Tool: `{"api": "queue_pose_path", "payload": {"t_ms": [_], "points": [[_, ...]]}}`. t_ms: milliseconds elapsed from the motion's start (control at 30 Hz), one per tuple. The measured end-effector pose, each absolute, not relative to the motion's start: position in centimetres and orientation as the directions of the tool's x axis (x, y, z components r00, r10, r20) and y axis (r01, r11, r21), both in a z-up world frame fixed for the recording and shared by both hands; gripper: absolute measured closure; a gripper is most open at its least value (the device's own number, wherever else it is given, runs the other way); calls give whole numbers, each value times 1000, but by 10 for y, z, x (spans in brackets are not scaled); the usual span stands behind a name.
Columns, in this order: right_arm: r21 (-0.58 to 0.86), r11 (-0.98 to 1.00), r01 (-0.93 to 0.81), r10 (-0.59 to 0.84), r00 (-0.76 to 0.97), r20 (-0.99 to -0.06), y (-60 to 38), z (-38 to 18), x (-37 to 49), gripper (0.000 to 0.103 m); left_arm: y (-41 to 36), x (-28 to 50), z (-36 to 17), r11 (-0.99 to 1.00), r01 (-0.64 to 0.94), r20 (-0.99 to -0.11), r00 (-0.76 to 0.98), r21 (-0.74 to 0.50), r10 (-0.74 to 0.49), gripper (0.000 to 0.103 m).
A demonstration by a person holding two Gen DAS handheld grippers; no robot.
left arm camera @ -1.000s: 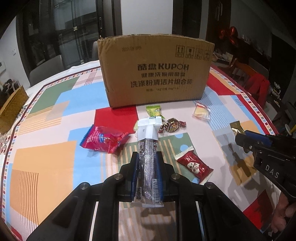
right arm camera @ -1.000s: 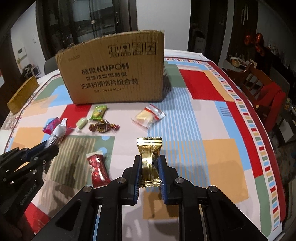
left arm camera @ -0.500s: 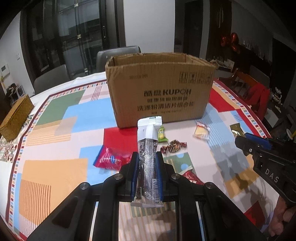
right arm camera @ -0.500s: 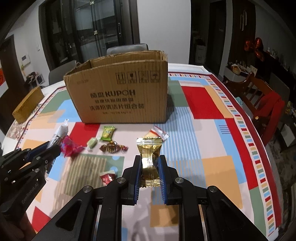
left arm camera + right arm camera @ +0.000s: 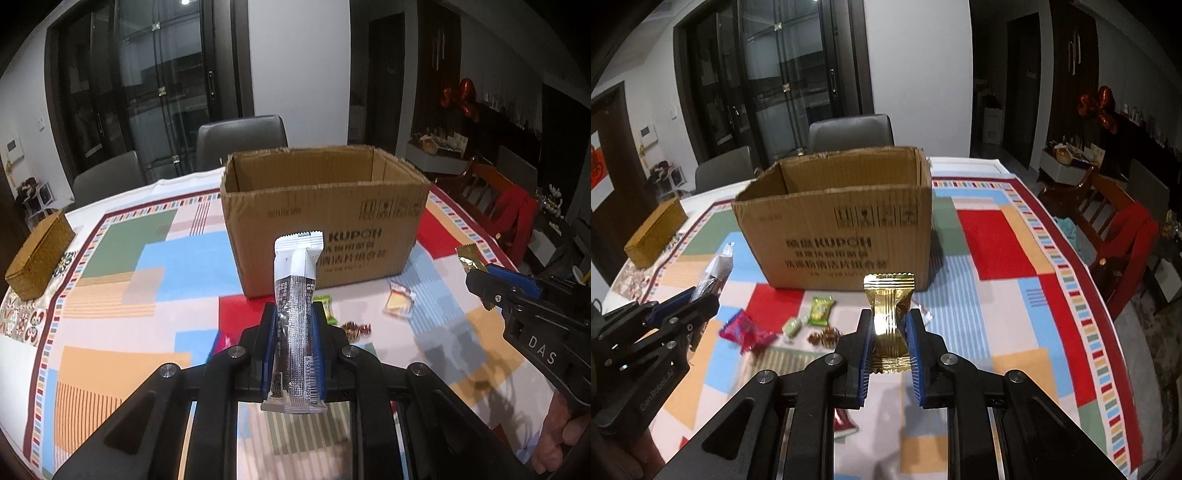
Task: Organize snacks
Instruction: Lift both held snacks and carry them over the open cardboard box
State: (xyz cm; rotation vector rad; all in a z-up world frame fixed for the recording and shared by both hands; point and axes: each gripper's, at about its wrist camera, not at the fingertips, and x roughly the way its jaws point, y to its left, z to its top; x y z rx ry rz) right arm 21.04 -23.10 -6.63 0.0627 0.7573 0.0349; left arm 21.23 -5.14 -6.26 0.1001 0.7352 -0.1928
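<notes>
- Left gripper (image 5: 293, 354) is clamped on a silver-and-white snack bar (image 5: 295, 314), held upright, likely so it clears the rim of the cardboard box (image 5: 325, 221) at 12 o'clock.
- Right gripper (image 5: 890, 343) pinches a gold candy packet (image 5: 889, 317); box (image 5: 834, 229) at 11 o'clock.
- Loose sweets, e.g. green candy (image 5: 820, 310), lie on the tablecloth (image 5: 997, 229) before the box.

Both grippers tilt downward side by side — left gripper (image 5: 293, 343) and right gripper (image 5: 889, 341) clamped tight.
</notes>
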Motion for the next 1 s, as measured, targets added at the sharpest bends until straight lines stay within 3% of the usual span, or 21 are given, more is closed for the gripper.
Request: {"api": "queue_pose_path", "payload": {"t_ms": [1000], "points": [[71,998,-1,40,829,-557,-232,-3,264,83,-50,267,5,984,173,-546,829,36,-126,84]]}}
